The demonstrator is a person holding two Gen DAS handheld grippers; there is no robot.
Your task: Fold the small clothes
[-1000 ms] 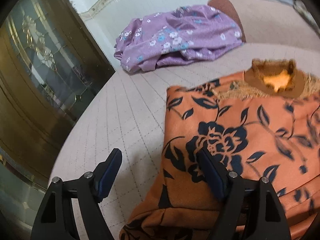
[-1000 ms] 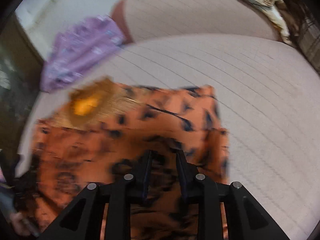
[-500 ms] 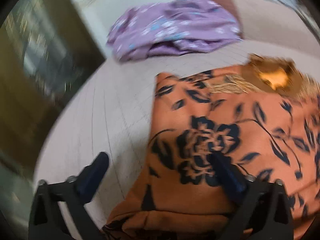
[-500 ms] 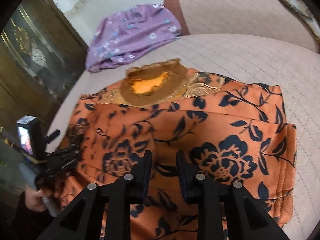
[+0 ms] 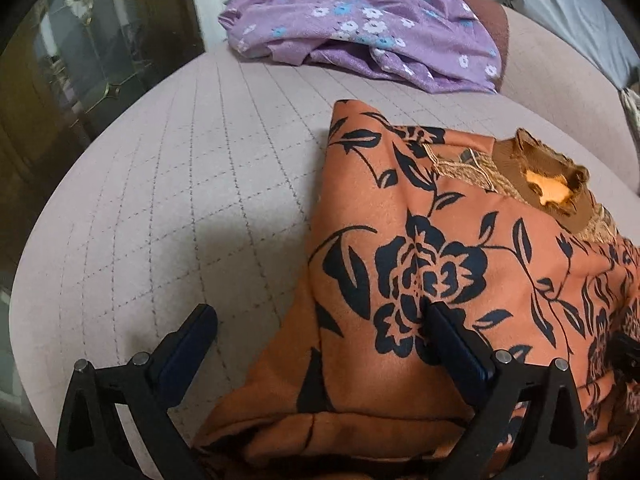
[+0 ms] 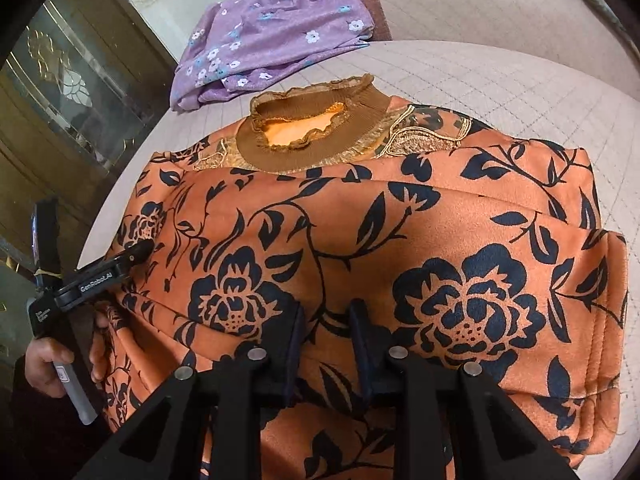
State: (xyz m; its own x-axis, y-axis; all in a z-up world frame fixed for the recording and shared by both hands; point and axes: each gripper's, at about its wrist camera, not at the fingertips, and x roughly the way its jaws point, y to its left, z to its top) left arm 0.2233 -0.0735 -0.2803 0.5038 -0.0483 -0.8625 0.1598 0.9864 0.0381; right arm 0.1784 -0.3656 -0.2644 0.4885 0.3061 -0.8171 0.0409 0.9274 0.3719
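You are working over a quilted pinkish-grey cushion that curves like a rounded sofa seat, with a dark glazed cabinet standing past its edge. Most of the near surface is covered by the orange top with dark blue flowers, lying flat with its sides folded in and its brown ruffled collar pointing away from you. Farther back, near the sofa's backrest and well apart from the orange top, a purple flowered garment lies crumpled in a heap.

Your left gripper stands wide apart over the top's left folded edge: one finger hangs above the bare cushion, the other rests on the printed cloth, and nothing is pinched between them. In the right wrist view your left hand holds that gripper's handle at the garment's left side.

Your right gripper is narrowed to a small gap low over the middle of the top. A ridge of orange cloth shows between its fingers, but you cannot tell whether they actually pinch it.
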